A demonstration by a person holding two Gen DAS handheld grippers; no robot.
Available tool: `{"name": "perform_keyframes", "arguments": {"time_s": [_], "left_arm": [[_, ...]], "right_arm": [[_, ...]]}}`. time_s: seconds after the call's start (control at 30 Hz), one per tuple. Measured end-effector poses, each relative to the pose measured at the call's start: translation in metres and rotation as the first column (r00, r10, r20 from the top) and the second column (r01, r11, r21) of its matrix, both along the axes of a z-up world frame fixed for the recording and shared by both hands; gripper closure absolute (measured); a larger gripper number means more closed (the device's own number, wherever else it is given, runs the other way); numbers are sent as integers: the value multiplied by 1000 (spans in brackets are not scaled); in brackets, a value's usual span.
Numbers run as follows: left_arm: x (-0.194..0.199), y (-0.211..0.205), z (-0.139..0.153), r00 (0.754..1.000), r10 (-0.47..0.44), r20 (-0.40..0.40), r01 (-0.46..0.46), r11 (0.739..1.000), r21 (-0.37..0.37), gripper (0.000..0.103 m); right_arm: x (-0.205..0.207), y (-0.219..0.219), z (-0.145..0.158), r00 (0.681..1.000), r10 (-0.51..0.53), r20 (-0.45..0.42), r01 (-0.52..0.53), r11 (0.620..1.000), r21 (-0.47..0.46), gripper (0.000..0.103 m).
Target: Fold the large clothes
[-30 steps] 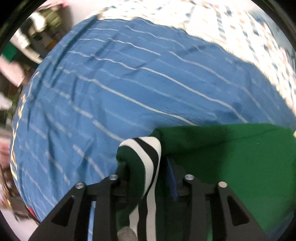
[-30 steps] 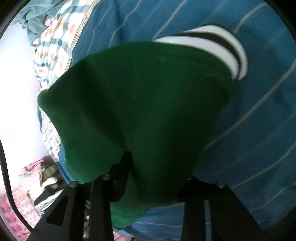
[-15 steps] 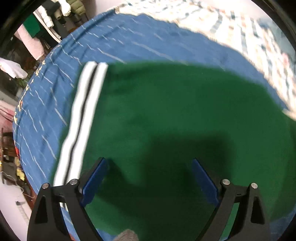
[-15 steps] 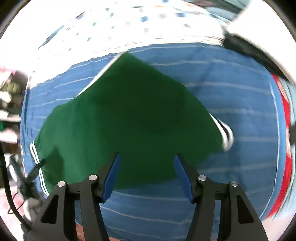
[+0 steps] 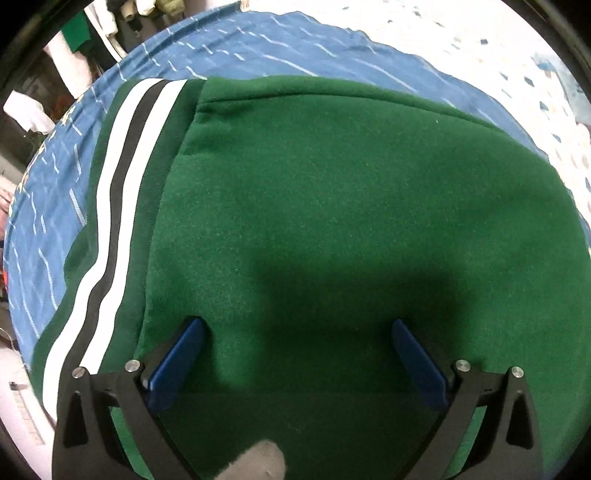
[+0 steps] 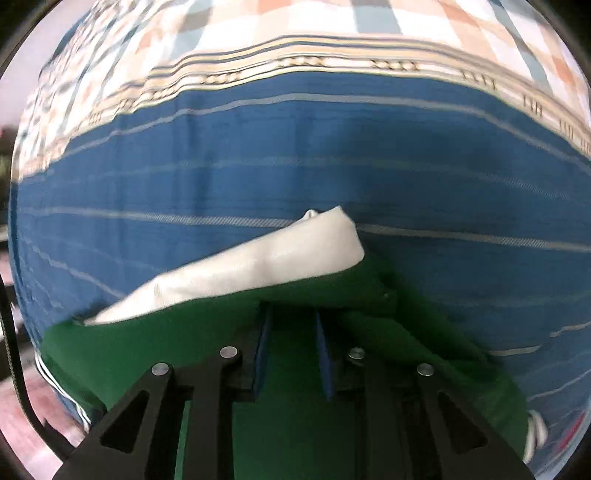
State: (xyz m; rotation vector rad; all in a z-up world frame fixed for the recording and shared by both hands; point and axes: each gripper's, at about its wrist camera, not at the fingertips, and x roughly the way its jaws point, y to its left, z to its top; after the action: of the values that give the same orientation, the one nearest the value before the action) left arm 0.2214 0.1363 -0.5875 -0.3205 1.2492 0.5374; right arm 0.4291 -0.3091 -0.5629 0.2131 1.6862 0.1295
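Observation:
A green sweatshirt lies folded flat on the blue striped bedspread. Its white-and-black striped hem band runs down the left side. My left gripper is open and empty, low over the green cloth. In the right wrist view the green sweatshirt shows a white sleeve sticking out along its far edge. My right gripper is low over the green cloth with its blue pads a narrow gap apart. I cannot tell whether cloth is pinched between them.
A checked sheet with a patterned border lies beyond the blue bedspread. Hanging clothes and clutter stand past the bed's left edge. A red patch shows at the bed's right edge.
Both grippers let go of the green sweatshirt, which now lies flat. The left gripper has opened wide over it. The right gripper has dropped low to its far edge and narrowed.

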Motion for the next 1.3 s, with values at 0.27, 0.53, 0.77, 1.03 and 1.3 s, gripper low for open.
{"name": "perform_keyframes", "arguments": {"time_s": [0.27,0.53,0.77,1.03,1.3], "left_arm": [[-90,1,69,953,286,100,-279,957,-73,0],[-169,26,31,833,547,87,-498,808,-314,0],[-153,63,20,773,605,189,-541,785,-302,38],[-147,65,67,770,564,298,-518,825,-225,81],[-133,74,77,792,500,351,-451,866,-216,81]], "right_arm": [[-64,55,81,975,194,110,-208,970,126,76],[-88,115,4,947,311,-77,-307,949,67,76],[-83,100,24,942,332,-47,-323,935,143,76],[-89,77,56,970,242,23,-240,937,254,76],[-102,113,10,954,300,-29,-293,947,132,77]]}}
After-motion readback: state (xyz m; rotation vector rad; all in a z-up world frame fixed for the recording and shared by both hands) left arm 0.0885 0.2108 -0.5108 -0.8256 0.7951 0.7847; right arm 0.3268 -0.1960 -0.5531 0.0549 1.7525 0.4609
